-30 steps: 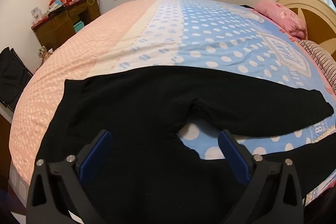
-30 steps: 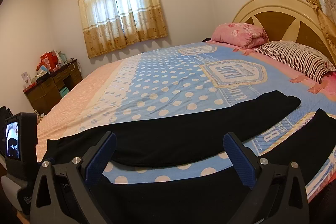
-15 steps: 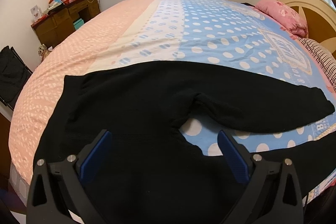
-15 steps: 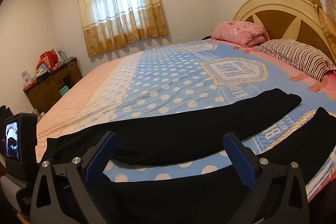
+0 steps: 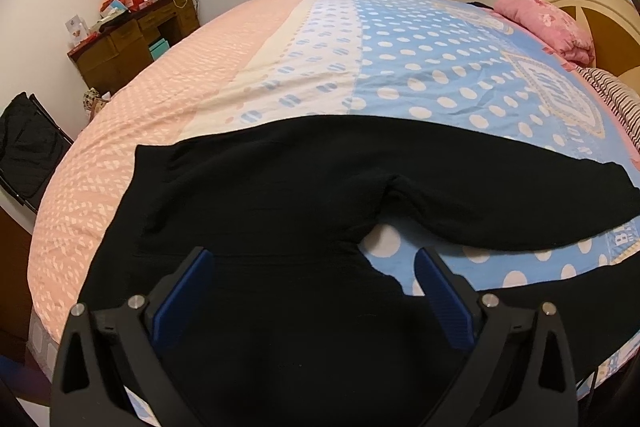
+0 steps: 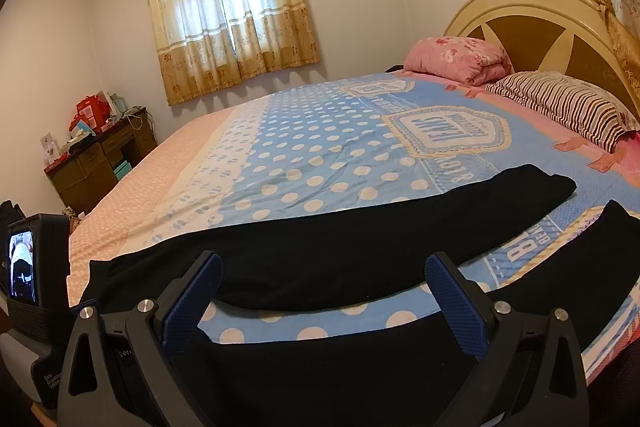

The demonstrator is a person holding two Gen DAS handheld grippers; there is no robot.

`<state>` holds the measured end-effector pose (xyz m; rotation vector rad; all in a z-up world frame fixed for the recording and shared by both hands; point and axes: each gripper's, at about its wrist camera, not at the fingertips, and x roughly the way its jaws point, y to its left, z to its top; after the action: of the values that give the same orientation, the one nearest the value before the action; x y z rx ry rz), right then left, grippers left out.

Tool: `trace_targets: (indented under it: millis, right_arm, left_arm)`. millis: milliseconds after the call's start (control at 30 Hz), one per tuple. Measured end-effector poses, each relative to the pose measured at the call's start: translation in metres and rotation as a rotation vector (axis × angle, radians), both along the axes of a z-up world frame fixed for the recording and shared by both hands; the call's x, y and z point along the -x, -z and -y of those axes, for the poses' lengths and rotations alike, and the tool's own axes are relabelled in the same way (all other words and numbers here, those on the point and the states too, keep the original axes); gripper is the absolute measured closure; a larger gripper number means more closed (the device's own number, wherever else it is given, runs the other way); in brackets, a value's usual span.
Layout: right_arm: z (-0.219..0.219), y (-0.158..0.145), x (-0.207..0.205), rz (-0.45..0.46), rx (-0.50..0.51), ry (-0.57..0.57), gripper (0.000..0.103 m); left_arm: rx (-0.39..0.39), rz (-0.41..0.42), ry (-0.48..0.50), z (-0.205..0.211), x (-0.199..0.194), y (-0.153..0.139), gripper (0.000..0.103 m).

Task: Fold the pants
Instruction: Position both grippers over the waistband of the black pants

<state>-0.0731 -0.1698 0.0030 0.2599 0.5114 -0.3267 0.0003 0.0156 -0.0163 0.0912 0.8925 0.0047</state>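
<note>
Black pants lie spread flat on the bed, waist to the left and both legs running right with a gap between them. My left gripper hovers open over the seat and near leg, close to the crotch. In the right wrist view the far leg stretches across the bed and the near leg lies under my right gripper, which is open with nothing between its blue pads. The near leg's cuff reaches toward the right edge.
The bed has a pink, white and blue dotted cover. A pink pillow and a striped pillow rest by the headboard. A cluttered wooden desk stands at the far left. The left gripper's body with its screen shows at the left edge.
My left gripper has moved slightly forward and lower over the pants. The right gripper's view has barely shifted. The pants have not moved.
</note>
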Motion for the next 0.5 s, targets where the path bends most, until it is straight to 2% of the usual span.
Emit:
trace_targets:
  millis: [500]
  right_arm:
    - [-0.0014, 0.0015, 0.0001, -0.005, -0.005, 0.000, 0.001]
  left_arm:
    - [0.000, -0.010, -0.002, -0.0021, -0.0003, 0.0015, 0.001]
